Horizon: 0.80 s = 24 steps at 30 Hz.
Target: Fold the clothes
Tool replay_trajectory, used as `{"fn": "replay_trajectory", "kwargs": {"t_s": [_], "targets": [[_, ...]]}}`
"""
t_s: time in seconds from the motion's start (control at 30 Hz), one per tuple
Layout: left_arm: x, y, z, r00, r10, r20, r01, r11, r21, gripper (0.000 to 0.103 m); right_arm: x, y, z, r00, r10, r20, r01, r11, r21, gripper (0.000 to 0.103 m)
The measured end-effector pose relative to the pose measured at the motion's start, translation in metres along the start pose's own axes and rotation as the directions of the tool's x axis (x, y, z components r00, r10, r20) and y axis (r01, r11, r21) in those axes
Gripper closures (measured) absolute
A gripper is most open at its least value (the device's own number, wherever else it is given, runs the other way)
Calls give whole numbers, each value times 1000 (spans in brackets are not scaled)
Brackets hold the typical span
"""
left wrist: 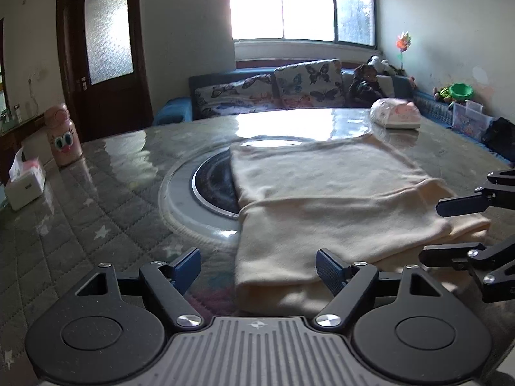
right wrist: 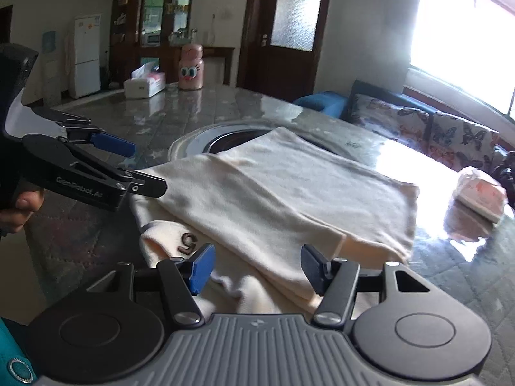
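Left wrist view: cream knit garment point(left wrist: 325, 199), folded into a rough rectangle, lying on the glass-topped table point(left wrist: 106, 193) near its near edge, partly over the round inset hob point(left wrist: 206, 186). Long axis running from the near edge away toward the window, far hem toward the sofa. Left gripper point(left wrist: 257, 268) with jaws standing wide apart, nothing pinched; near left corner of the cloth lying between the fingers. Right gripper point(left wrist: 450, 231) entering from the right edge, jaws parted over the garment's right side, apparently not clamped on it.

Right wrist view: same garment point(right wrist: 289, 193) seen slantwise, upper layer overlapping a lower one, with a dark printed mark point(right wrist: 186, 243) on the bottom layer at the near end. Right gripper point(right wrist: 254, 270) spread open, pads clear of the fabric beneath. Left gripper point(right wrist: 141, 167) hovering parted at the garment's left corner, held by a hand point(right wrist: 19, 212).

Handling, judged: soft, light, limp, likely to sag and slide on the slick glass; layers prone to slipping apart. Best taken at the two near corners, pinching all layers together, then carried toward the far hem.
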<state>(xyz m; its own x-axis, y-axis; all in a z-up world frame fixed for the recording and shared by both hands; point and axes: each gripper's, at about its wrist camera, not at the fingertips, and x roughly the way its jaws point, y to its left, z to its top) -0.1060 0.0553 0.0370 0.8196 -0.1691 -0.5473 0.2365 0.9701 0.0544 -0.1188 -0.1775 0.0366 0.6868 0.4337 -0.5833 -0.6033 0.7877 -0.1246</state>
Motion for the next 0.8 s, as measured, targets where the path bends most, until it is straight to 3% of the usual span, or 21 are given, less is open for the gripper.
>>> {"fn": "replay_trajectory", "kwargs": {"t_s": [0.13,0.3,0.47,0.7,0.8], "targets": [[-5,-15,4,999,-45,25,44,998,40,20,-8,-11,-6,999,-47,-3,47,998,28,42],[-2,-34,0,996,-83,17,81,991,103,19,-6,-15,-17,998,-50,-46,51,998,32,42],[2,-42,-9,996,-89,-13,90,987,135,19,-6,-9,-25,998,-34,-57,35,999,20,40],[3,-43,-14,996,-85,-28,89,985,148,19,-19,-15,-16,998,-57,1,57,997,53,40],[4,-43,-17,996,-84,-35,88,985,149,19,-11,-16,-23,998,-55,-41,57,997,54,40]]}}
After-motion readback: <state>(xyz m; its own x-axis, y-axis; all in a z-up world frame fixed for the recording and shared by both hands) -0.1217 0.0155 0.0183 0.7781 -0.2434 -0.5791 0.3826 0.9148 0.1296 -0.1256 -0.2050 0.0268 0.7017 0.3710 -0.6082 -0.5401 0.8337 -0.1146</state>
